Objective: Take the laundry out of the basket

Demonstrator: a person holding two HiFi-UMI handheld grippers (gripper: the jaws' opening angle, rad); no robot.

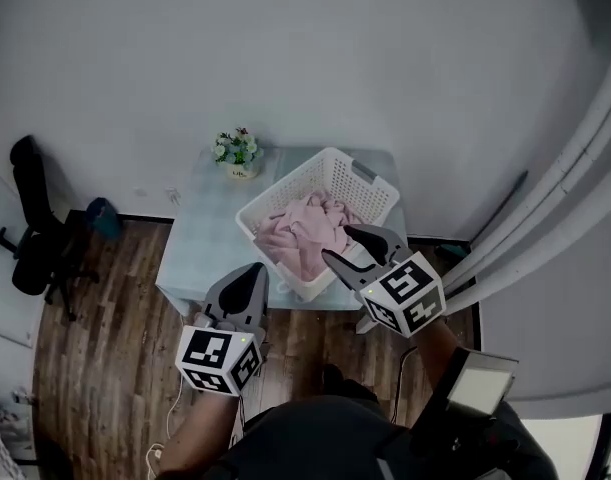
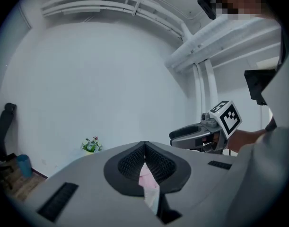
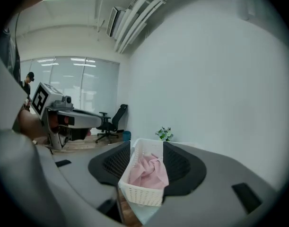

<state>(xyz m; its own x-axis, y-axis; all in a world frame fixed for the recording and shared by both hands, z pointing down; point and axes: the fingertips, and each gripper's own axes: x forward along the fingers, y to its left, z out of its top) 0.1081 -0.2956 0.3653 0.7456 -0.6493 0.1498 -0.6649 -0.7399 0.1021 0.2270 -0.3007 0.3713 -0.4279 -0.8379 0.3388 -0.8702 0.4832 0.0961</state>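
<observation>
Right gripper [image 1: 337, 244]: fingers [image 3: 182, 167] part-open with nothing between the pads. The basket [image 1: 370, 183] sits framed in their gap, ahead of and below the tips and not touching them. The laundry [image 1: 307, 230] is a pink heap inside the basket, at the end nearer these fingers.

Left gripper [image 1: 253, 271]: fingers [image 2: 130, 162] closed tip to tip. The basket lies ahead of them and off to their right, further away than from the right fingers. I judge the right hand the nearer one for the first pick.

The basket stands skewed on the desk [image 1: 200, 248], one corner pointing back towards both grippers, so a straight, descending reach from the right fingers should meet the cloth.

Hard to make out:
- A pink sliver shows in the slit behind the left fingertips. I take it for the heap seen beyond, not cloth gripped, but I cannot be sure.
- The right gripper covers part of the basket's near wall in the head view.
- How many pieces make up the heap, and what lies under it, I cannot tell.
</observation>
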